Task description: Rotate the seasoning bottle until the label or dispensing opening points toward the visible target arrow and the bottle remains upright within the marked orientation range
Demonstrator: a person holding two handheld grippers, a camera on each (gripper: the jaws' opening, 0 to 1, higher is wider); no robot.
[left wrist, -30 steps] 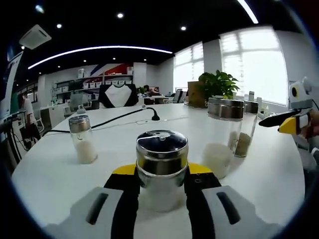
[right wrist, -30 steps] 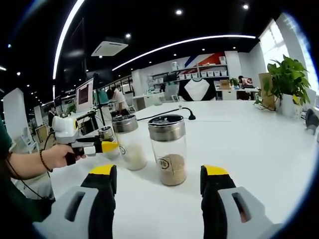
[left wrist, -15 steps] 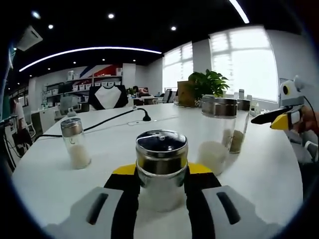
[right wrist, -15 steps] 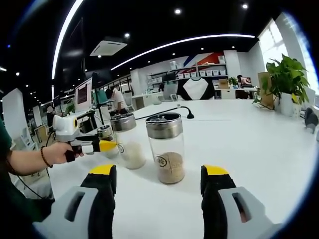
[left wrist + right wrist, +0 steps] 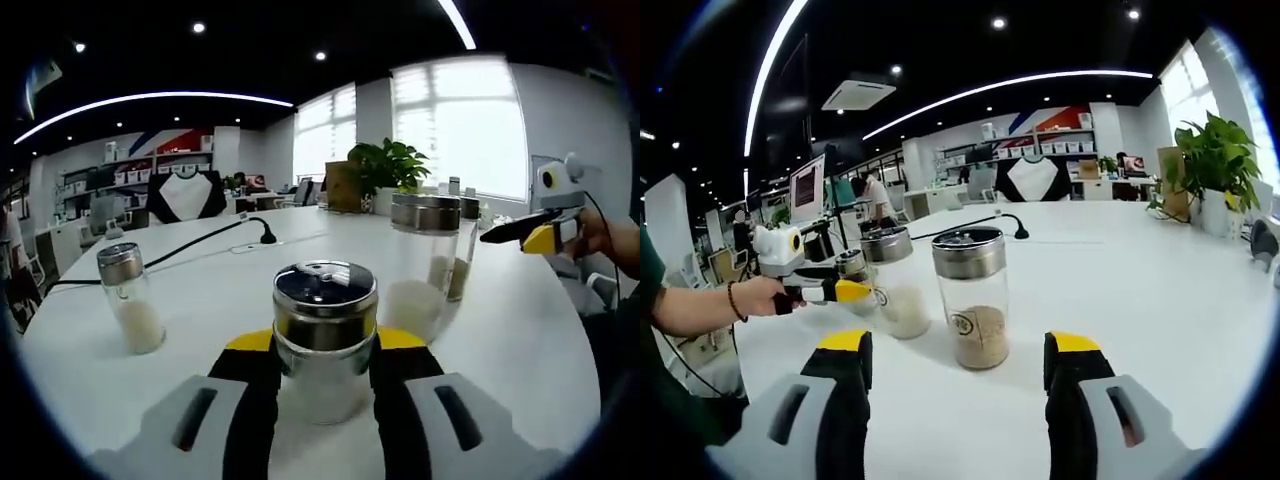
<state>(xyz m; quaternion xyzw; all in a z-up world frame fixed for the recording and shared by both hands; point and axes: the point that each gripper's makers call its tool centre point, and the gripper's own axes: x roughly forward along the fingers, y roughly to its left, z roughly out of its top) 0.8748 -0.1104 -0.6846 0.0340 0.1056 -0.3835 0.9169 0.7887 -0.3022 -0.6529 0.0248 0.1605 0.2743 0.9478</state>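
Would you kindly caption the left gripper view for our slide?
Left gripper shut on a steel-lidded seasoning bottle standing upright on the white table.

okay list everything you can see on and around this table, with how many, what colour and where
seasoning bottle: one, clear glass with steel lid, upright between the left gripper's jaws.
other bottles: three. One with brown contents, ahead of the right gripper; one with white contents, just beyond it; a smaller one with white contents, standing apart.
table: one, white, under everything.
cable: one, black, across the far tabletop.
potted plant: one, green, at the table's far edge.
left gripper: black and yellow jaws shut on the seasoning bottle.
right gripper: black and yellow jaws open, short of the brown-filled bottle.
hand: one, holding the left gripper.
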